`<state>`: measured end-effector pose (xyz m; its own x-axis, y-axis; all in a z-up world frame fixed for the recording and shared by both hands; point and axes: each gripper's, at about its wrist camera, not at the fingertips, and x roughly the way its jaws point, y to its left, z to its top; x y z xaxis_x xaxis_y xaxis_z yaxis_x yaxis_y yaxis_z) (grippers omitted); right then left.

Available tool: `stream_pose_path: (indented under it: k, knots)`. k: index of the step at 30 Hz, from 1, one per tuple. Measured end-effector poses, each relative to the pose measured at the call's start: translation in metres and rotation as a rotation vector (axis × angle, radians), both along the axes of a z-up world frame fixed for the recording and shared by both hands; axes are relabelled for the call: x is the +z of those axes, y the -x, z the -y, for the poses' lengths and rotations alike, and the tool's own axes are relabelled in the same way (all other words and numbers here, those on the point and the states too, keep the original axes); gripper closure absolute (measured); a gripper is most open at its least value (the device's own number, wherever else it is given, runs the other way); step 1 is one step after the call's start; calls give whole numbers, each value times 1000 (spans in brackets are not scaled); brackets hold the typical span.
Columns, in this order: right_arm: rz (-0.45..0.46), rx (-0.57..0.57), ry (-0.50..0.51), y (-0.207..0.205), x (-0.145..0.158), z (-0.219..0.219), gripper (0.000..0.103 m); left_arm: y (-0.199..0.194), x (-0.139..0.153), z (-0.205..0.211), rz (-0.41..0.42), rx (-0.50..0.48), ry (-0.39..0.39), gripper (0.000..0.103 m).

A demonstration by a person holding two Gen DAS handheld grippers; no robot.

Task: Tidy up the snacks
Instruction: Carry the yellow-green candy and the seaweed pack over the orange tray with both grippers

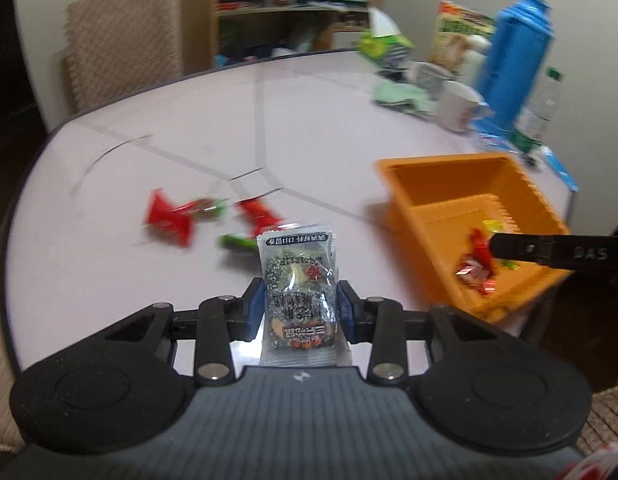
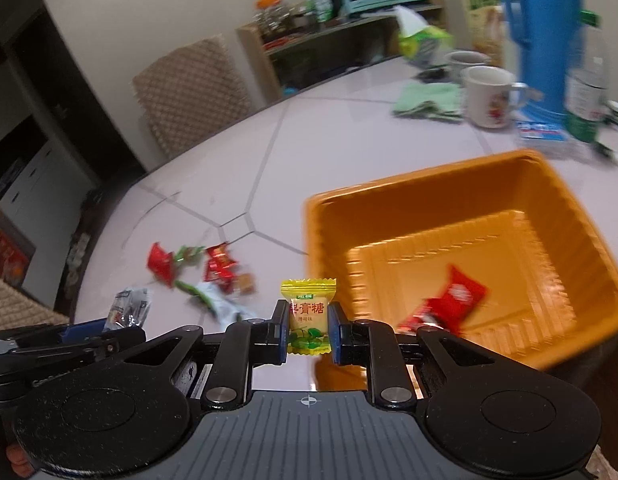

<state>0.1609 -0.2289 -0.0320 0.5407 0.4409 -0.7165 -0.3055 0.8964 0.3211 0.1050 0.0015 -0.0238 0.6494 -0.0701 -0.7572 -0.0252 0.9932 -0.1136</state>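
Two grippers clamped, left gripper on silver speckled packet, right gripper on yellow candy

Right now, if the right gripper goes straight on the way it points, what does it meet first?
Probably the near left rim of the orange basket, or bare table beside it; depth is unclear. The right gripper holds a yellow candy.

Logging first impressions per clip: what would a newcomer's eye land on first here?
Probably the bright orange bin at the table's right, red-wrapped snacks already inside. Next, each gripper's jaws pinch a packet: the left gripper a silver speckled packet, the right gripper a yellow candy. Loose red and green wrappers lie mid-table.
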Motion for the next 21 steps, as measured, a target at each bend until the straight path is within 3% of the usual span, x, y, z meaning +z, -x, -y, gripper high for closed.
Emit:
stream_pose_path:
  k: [9, 21]
  knots:
    - [34, -133, 12, -4, 9, 82, 83, -19, 9, 73, 37, -113, 13, 68]
    - [22, -151, 43, -42, -13, 141, 83, -54, 2, 129, 29, -101, 6, 68]
